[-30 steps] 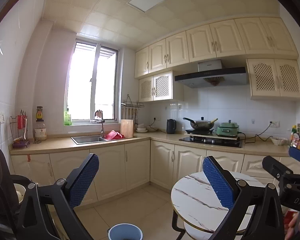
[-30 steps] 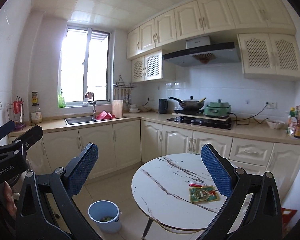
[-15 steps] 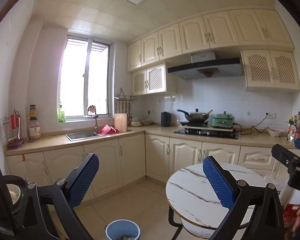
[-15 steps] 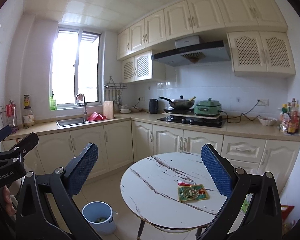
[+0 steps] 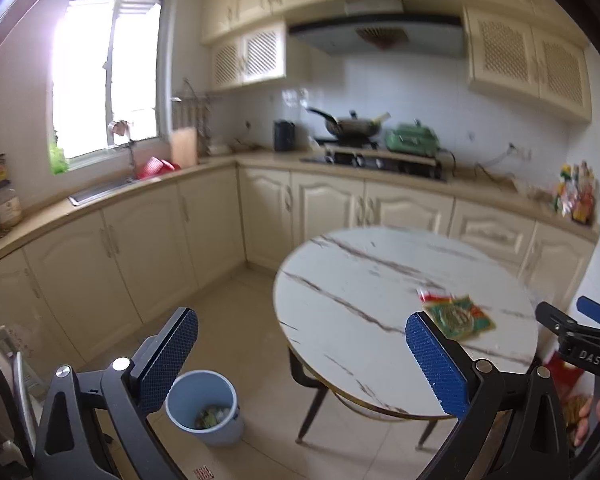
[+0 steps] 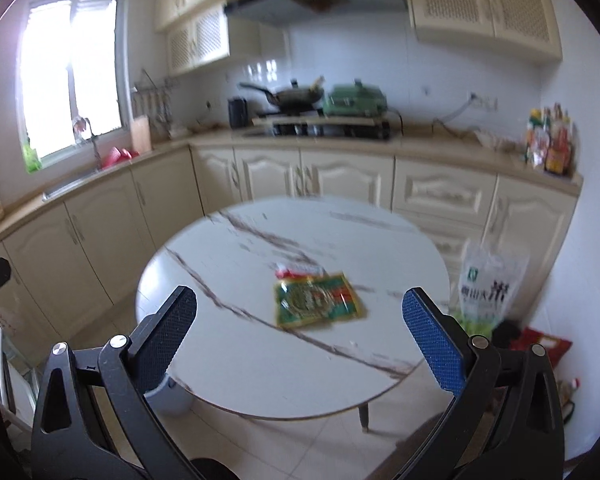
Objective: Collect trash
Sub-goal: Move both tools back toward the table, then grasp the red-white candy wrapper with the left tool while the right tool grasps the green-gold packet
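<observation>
A green and red snack wrapper point(image 6: 317, 300) lies flat on the round white marble table point(image 6: 260, 360), with a small red and white scrap point(image 6: 298, 268) just behind it. The wrapper also shows in the left wrist view point(image 5: 458, 317). My right gripper point(image 6: 300, 324) is open and empty, held above the table's near side, in front of the wrapper. My left gripper point(image 5: 302, 352) is open and empty, above the floor to the left of the table point(image 5: 360, 280). A light blue bin point(image 5: 204, 406) with some trash in it stands on the floor left of the table.
Cream kitchen cabinets and a counter point(image 5: 260, 160) with sink, hob and wok run along the back walls. A white printed bag point(image 6: 488, 288) and a red pack point(image 6: 540, 346) sit on the floor right of the table. The right gripper shows at the left view's edge point(image 5: 580, 344).
Both grippers have tilted downward and come closer to the table. The wrapper and the bin now sit higher and larger in view. Both grippers stay open.
</observation>
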`<state>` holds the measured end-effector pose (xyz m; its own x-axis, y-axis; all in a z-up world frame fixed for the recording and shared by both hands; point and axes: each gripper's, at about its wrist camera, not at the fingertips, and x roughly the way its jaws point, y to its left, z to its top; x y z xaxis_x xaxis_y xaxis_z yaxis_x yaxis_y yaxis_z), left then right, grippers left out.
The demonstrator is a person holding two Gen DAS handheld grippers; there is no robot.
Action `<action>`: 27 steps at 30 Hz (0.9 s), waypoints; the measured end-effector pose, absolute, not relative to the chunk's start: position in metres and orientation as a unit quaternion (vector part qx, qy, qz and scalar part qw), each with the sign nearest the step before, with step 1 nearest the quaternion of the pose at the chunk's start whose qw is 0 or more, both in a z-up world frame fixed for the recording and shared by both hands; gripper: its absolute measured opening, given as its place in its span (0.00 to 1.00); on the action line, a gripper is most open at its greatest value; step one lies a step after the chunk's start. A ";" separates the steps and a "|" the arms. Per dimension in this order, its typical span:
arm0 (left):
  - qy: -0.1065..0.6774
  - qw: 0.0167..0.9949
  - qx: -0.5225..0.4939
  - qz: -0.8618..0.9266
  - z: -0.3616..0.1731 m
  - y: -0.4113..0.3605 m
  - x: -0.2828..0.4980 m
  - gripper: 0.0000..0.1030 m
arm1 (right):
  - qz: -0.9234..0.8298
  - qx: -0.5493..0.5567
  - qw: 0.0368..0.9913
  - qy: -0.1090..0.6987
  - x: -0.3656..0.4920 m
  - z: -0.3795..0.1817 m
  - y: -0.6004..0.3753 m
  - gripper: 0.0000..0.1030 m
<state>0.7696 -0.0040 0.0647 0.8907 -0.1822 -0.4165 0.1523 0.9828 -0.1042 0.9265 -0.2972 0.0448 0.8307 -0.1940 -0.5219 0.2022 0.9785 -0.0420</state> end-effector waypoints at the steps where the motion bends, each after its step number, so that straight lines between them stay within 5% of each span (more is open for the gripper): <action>1: 0.230 0.968 -0.030 -0.095 0.063 -0.013 0.782 0.99 | -0.109 0.008 0.952 0.285 0.931 0.034 -0.305 1.00; 8: 0.290 0.950 -0.014 -0.115 0.067 -0.054 0.857 0.99 | -0.098 -0.025 0.920 0.378 0.979 -0.030 -0.337 1.00; 27: 0.333 0.931 0.023 -0.147 0.067 -0.093 1.025 0.99 | -0.006 -0.019 0.901 0.434 1.101 -0.068 -0.346 1.00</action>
